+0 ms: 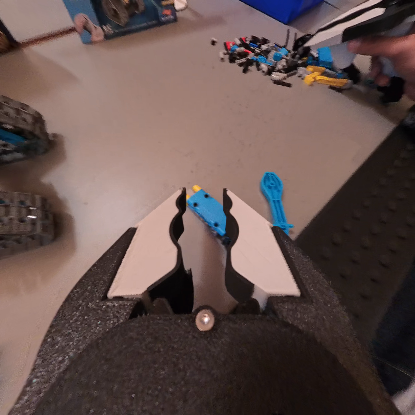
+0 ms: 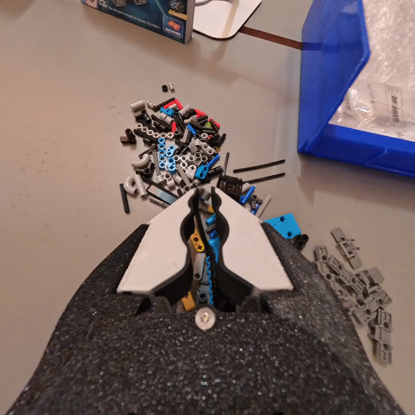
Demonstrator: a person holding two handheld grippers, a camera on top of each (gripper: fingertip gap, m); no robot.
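My left gripper [image 1: 204,190] is open, low over the grey table. A blue block with yellow pins [image 1: 206,213] lies on the table between its fingers, close against the right finger [image 1: 231,213], with a gap to the left one. A blue flat spanner-like part [image 1: 274,202] lies just to the right. My right gripper [image 2: 204,190] is down in a pile of small building parts [image 2: 175,148], its fingers nearly together. A small grey part [image 2: 203,194] sits between the tips; I cannot tell whether the pads press on it. The right gripper also shows in the left wrist view [image 1: 302,43], held by a hand [image 1: 386,51].
A tracked model [image 1: 20,130] stands at the left. A printed box [image 2: 146,15] lies at the back and a blue bin [image 2: 332,89] with plastic bags at the right. Grey track links [image 2: 359,292] and another blue block [image 2: 285,224] lie near the right gripper. A black studded mat [image 1: 359,213] borders the table. Some 35 cm of space lies between my two pairs of fingers.
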